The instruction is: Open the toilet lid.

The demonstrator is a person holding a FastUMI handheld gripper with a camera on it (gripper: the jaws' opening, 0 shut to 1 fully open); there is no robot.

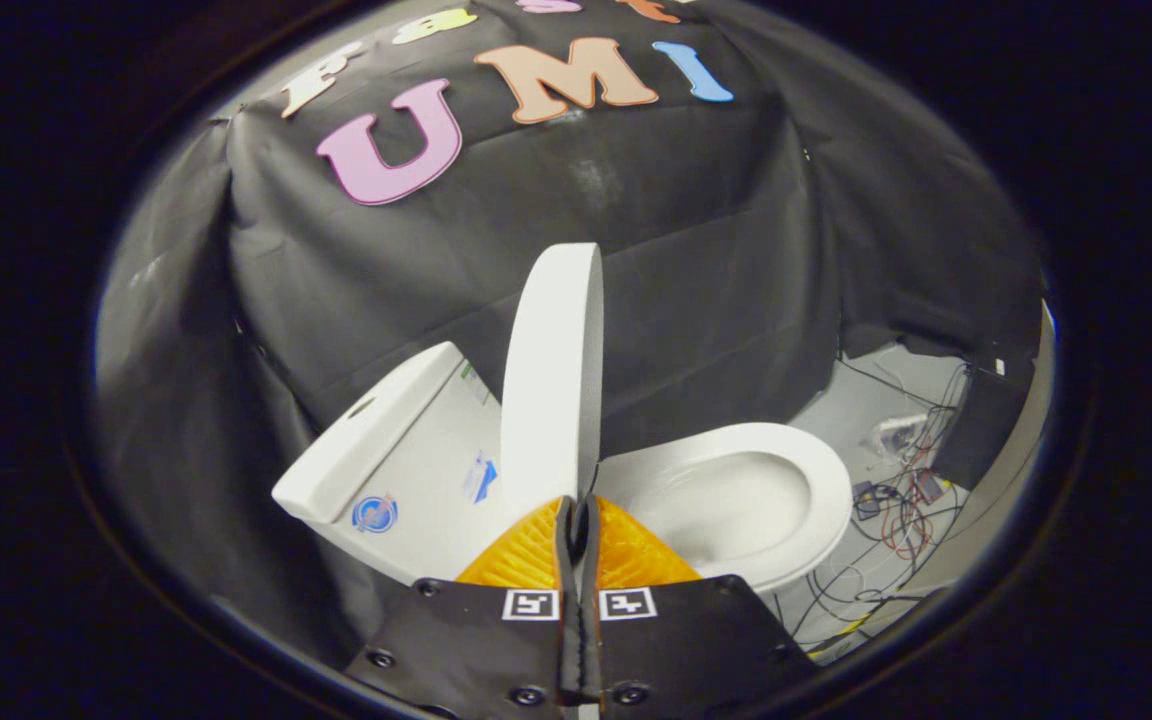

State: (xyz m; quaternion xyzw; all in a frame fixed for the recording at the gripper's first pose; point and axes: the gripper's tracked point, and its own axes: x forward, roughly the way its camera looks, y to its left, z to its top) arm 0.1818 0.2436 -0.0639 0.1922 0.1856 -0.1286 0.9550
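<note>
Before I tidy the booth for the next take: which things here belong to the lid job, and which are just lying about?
Job: lid, raised upright; seat and bowl, uncovered; tank; gripper, jaws together at the lid's lower edge.

Lying about: cables on the floor; black box.

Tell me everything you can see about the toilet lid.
The toilet lid is white, oval, smooth and plastic-looking. It is raised almost upright and seen nearly edge-on, between the tank and the open seat and bowl. Its lower edge sits just ahead of the gripper, whose fingers are closed together; whether they pinch the lid cannot be told.
</note>
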